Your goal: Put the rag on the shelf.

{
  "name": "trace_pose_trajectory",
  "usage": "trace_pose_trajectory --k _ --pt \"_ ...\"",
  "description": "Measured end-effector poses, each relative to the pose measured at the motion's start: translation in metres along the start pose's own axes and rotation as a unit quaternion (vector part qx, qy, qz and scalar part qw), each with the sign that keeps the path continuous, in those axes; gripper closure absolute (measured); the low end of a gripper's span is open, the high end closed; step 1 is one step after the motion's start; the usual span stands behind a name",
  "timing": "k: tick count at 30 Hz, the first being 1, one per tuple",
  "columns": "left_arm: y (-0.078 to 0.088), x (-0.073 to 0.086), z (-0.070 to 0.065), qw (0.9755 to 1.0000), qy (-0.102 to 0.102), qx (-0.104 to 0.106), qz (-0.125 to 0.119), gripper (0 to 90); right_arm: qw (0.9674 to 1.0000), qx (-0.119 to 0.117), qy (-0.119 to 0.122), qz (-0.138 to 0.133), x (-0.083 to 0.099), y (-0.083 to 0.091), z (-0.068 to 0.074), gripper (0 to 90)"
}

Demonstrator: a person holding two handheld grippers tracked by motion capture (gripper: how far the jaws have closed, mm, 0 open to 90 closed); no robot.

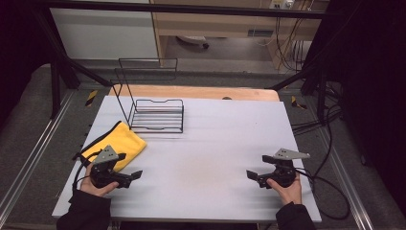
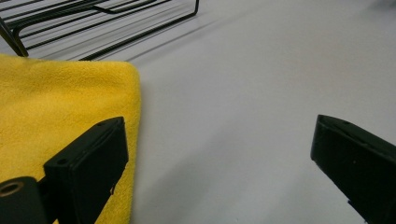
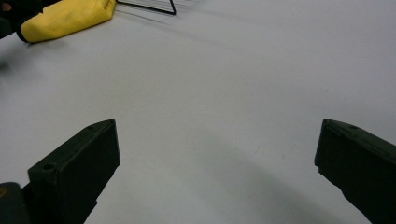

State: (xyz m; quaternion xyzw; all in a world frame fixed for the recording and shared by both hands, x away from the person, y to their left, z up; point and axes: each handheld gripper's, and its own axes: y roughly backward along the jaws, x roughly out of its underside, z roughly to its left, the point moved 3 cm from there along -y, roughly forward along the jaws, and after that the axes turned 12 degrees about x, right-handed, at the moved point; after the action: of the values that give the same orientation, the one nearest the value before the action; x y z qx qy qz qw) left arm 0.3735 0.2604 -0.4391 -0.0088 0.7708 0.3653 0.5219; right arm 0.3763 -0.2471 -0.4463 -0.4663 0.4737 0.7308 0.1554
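Two tongs, both wide open and holding nothing. Left tongs (image 1: 135, 175) low over the grey worktop (image 1: 206, 143), right beside the yellow cloth (image 1: 117, 142), with one jaw over the cloth's edge in the left gripper view. Right tongs (image 1: 253, 175) far off on the other side, over bare worktop. Yellow cloth lying folded near the worktop's left edge. Black wire rack (image 1: 158, 115) just behind the cloth, toward the far side.
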Motion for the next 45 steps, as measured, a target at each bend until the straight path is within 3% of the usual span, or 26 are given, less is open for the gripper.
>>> trace_pose_trajectory --k 15,23,27,29,33,35,38,45 --pt "-0.003 -0.007 0.004 0.9998 0.002 -0.015 0.01 6.9 1.0 0.002 0.001 0.003 0.0 -0.001 0.001 0.8" --pt "-0.01 -0.017 0.011 0.9989 0.02 -0.035 0.024 11.0 1.0 0.003 0.002 0.003 0.0 -0.001 0.001 0.8" --pt "-0.015 -0.02 0.018 0.9971 0.017 -0.056 0.048 18.0 1.0 0.005 0.003 0.007 0.001 -0.001 0.001 0.9" --pt "-0.018 -0.02 0.023 0.9961 0.025 -0.064 0.055 22.4 1.0 0.006 0.004 0.006 0.001 -0.001 0.001 0.9" --pt "-0.019 -0.012 0.033 0.9933 0.034 -0.079 0.077 35.0 0.9999 0.007 0.003 0.009 0.001 -0.002 0.002 1.0" --pt "-0.018 -0.006 0.04 0.9899 0.039 -0.099 0.094 39.0 0.9999 0.007 0.006 0.011 0.001 -0.003 0.001 1.0" --pt "-0.017 -0.002 0.044 0.9887 0.045 -0.103 0.099 42.1 0.9999 0.009 0.007 0.013 0.002 -0.003 0.002 1.0" --pt "-0.016 0.004 0.05 0.9861 0.019 -0.119 0.115 61.5 0.9998 0.011 0.007 0.011 0.002 -0.003 0.002 1.1"
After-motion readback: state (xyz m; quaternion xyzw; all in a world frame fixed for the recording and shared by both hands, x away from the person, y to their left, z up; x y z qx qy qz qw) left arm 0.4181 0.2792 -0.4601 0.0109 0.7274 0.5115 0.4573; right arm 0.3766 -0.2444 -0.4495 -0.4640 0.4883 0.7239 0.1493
